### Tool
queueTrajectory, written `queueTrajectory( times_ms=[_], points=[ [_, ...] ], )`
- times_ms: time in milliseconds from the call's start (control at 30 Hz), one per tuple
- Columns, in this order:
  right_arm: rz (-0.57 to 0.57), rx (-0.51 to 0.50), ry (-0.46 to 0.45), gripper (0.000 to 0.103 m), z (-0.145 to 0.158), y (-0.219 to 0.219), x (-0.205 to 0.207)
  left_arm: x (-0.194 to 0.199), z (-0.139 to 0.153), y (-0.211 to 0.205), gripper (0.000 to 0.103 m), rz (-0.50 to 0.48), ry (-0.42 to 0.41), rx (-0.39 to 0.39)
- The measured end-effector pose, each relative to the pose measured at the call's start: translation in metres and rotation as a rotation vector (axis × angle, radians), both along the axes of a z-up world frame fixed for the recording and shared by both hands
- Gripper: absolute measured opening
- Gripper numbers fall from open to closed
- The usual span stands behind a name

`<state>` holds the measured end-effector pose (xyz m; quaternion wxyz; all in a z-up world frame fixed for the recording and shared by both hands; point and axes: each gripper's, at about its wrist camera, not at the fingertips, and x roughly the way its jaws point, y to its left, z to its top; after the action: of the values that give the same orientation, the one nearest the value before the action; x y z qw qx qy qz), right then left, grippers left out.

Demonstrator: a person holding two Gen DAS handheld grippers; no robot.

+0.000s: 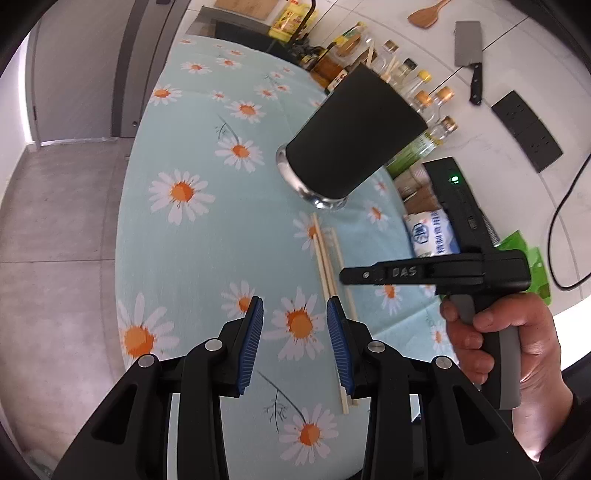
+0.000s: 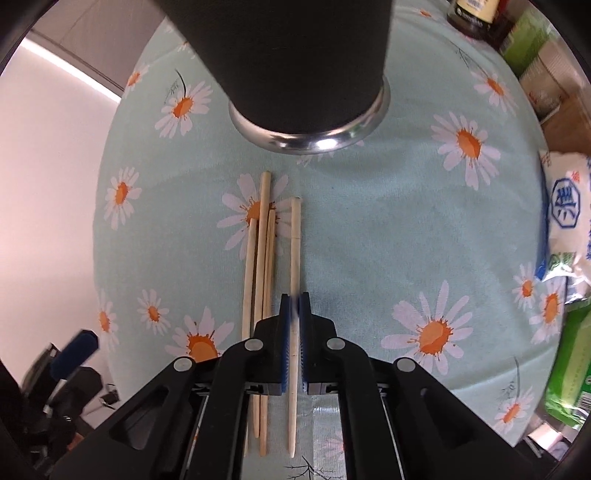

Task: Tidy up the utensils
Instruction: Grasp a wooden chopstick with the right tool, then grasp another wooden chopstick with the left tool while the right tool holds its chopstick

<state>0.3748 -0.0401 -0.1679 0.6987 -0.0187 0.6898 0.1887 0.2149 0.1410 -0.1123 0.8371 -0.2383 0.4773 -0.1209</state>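
A black utensil cup [image 1: 351,136] with a steel base stands on the daisy tablecloth; it also shows at the top of the right wrist view [image 2: 295,62]. Wooden chopsticks [image 1: 327,266] lie on the cloth in front of it. In the right wrist view, three chopsticks [image 2: 260,266] lie side by side, and my right gripper [image 2: 294,297] is shut on a fourth chopstick [image 2: 294,236] just right of them. My left gripper [image 1: 295,306] is open and empty above the cloth, left of the chopsticks. The right gripper [image 1: 345,276] shows from the side in the left wrist view.
Oil and spice bottles [image 1: 417,85] line the table's far edge, with a salt bag [image 1: 430,232] and green packets [image 2: 569,362] at the right. A cleaver [image 1: 469,55] and wooden spatula [image 1: 428,14] hang on the wall. The table edge [image 1: 125,258] drops to the floor at left.
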Motion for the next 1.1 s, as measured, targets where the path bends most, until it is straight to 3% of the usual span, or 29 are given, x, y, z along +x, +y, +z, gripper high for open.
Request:
queueTrajectory(
  times_ms=[300,500,567,633,900,1100],
  points=[
    [-0.066,0.209,0.007,0.005,0.001,-0.051,0.000,0.011,-0.004,-0.033,0.034,0.025,0.113,0.101],
    [-0.053,0.383,0.014,0.005,0.010,-0.080,-0.003,0.031,-0.011,-0.055,0.034,0.014,0.181,0.150],
    [-0.028,0.428,0.019,0.005,0.027,-0.074,-0.007,0.039,-0.015,-0.059,0.034,0.020,0.214,0.154],
    [-0.020,0.455,0.020,0.005,0.032,-0.089,-0.006,0.046,-0.021,-0.065,0.034,0.017,0.240,0.155],
    [0.001,0.499,0.033,0.005,0.041,-0.124,-0.004,0.064,-0.032,-0.095,0.034,-0.012,0.302,0.291],
    [-0.012,0.516,0.022,0.005,0.043,-0.139,0.004,0.068,-0.034,-0.104,0.027,0.004,0.335,0.350]
  ],
)
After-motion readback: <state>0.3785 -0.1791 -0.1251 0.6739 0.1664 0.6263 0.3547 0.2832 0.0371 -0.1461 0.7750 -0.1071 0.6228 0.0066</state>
